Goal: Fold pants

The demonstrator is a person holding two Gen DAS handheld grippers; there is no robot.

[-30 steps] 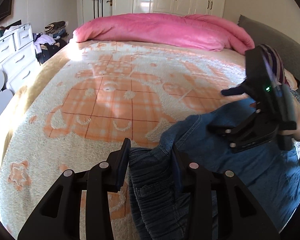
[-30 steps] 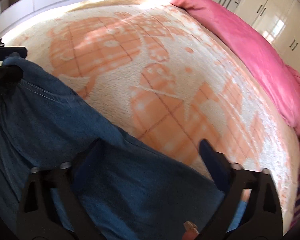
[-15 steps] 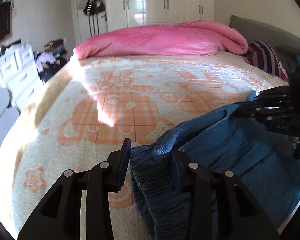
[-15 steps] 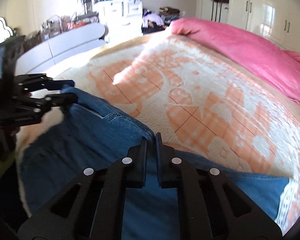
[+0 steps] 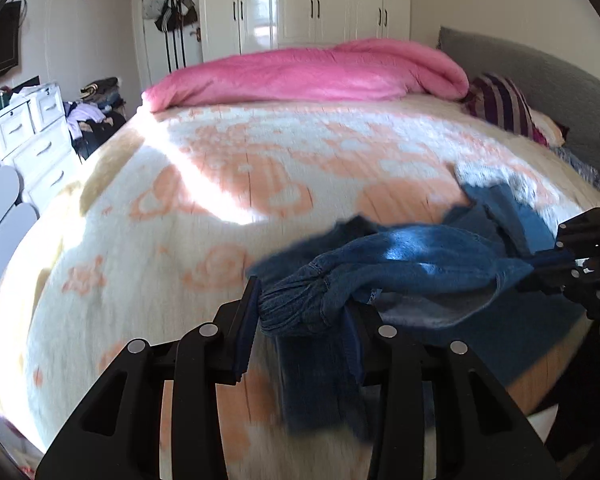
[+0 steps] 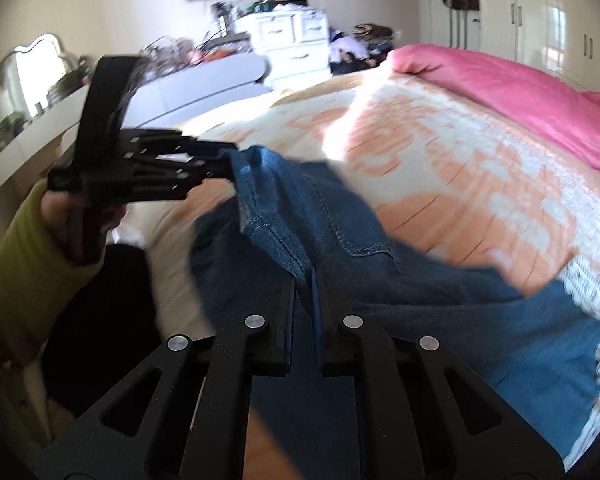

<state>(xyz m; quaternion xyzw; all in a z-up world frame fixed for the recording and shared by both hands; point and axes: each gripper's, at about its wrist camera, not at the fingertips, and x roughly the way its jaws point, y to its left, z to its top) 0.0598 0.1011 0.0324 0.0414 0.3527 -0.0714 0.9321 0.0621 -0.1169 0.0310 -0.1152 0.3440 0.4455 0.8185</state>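
Left gripper (image 5: 300,312) clamped bunched jeans (image 5: 404,268) waistband, lower centre; right gripper (image 6: 305,280) pinched denim edge, jeans lifted over bed blanket (image 5: 180,200).

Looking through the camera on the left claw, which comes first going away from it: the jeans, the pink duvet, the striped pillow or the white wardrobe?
1. Jeans: clamped in the left claw itself, at the bed's near edge.
2. Striped pillow: farther up the bed, on the right by the headboard.
3. Pink duvet: bunched along the bed's far side.
4. White wardrobe: against the back wall, behind the duvet.
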